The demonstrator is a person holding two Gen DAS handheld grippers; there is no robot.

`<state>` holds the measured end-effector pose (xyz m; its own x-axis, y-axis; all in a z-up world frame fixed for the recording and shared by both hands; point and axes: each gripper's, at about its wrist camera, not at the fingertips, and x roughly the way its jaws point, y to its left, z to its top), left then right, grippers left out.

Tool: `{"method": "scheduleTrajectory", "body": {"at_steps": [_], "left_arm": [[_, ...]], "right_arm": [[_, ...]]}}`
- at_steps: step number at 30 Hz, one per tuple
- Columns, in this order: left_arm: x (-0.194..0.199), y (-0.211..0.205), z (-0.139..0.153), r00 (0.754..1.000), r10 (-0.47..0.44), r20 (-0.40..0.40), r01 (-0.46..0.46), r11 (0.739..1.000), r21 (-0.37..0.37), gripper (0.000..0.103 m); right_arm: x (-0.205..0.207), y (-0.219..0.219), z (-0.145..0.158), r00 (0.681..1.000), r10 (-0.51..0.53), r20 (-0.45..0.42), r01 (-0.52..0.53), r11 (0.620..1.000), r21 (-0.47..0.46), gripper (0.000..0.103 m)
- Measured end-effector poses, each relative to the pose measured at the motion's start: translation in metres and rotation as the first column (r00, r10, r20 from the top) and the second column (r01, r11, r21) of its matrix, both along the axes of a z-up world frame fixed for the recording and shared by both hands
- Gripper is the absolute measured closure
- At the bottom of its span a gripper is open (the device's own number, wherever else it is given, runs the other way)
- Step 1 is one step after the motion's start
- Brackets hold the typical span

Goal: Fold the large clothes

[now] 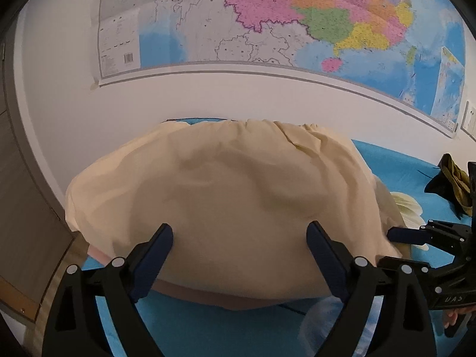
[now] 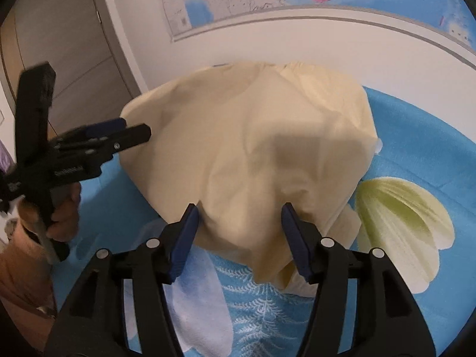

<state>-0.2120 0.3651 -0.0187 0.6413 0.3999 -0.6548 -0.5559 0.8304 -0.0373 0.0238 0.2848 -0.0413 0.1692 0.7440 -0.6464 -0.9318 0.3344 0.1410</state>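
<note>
A large cream garment (image 1: pixel 226 190) lies folded in a rounded heap on the blue patterned bedsheet (image 1: pixel 208 327), close to the wall. My left gripper (image 1: pixel 239 232) stands wide open over its near edge, and the pads do not press on the cloth. In the right wrist view the garment (image 2: pixel 253 136) fills the middle. My right gripper (image 2: pixel 240 208) is open with a fold of the cloth lying between its fingers, loose from the pads. The left gripper (image 2: pixel 134 129) shows at the garment's left corner, held by a hand (image 2: pixel 62 217). The right gripper (image 1: pixel 410 235) sits at the garment's right edge.
A dark olive and black garment (image 1: pixel 452 184) lies bunched on the sheet at the far right. A white wall with a big coloured map (image 1: pixel 267 20) rises right behind the bed. A grey door or cabinet (image 2: pixel 68 38) stands to the left. The sheet carries a large white flower print (image 2: pixel 407 226).
</note>
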Motion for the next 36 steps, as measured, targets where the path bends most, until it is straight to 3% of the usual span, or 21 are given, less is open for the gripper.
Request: {"method": "scheduleTrajectory", "body": {"at_steps": [8, 13, 18, 20, 22, 25, 36], "left_arm": [[-0.013, -0.025, 0.016, 0.998, 0.03, 0.049, -0.031, 0.999, 0.021, 0.007], [-0.02, -0.042, 0.02, 0.996, 0.056, 0.064, -0.058, 0.998, 0.025, 0.007], [-0.028, -0.052, 0.015, 0.994, 0.087, 0.072, -0.086, 0.996, -0.016, 0.007], [-0.03, -0.061, 0.013, 0.993, 0.097, 0.062, -0.098, 0.995, 0.016, 0.007], [-0.033, -0.07, 0.012, 0.994, 0.092, 0.054, -0.094, 0.995, 0.035, 0.007], [-0.037, -0.074, 0.013, 0.995, 0.082, 0.058, -0.081, 0.997, -0.019, 0.007], [-0.052, -0.089, 0.021, 0.985, 0.161, 0.061, -0.161, 0.987, -0.005, 0.007]], "right_arm": [[-0.017, -0.017, 0.019, 0.999, -0.017, 0.039, 0.014, 0.998, 0.064, 0.043], [-0.027, -0.031, 0.029, 0.997, -0.047, 0.068, 0.039, 0.992, 0.12, 0.031], [-0.04, -0.047, 0.035, 0.991, -0.086, 0.106, 0.068, 0.984, 0.162, 0.01], [-0.046, -0.052, 0.036, 0.986, -0.103, 0.132, 0.08, 0.982, 0.171, 0.007], [-0.049, -0.054, 0.036, 0.984, -0.111, 0.136, 0.087, 0.981, 0.171, 0.006], [-0.053, -0.058, 0.033, 0.985, -0.109, 0.13, 0.086, 0.982, 0.171, 0.006], [-0.069, -0.076, 0.035, 0.985, -0.12, 0.126, 0.096, 0.978, 0.183, 0.006]]}}
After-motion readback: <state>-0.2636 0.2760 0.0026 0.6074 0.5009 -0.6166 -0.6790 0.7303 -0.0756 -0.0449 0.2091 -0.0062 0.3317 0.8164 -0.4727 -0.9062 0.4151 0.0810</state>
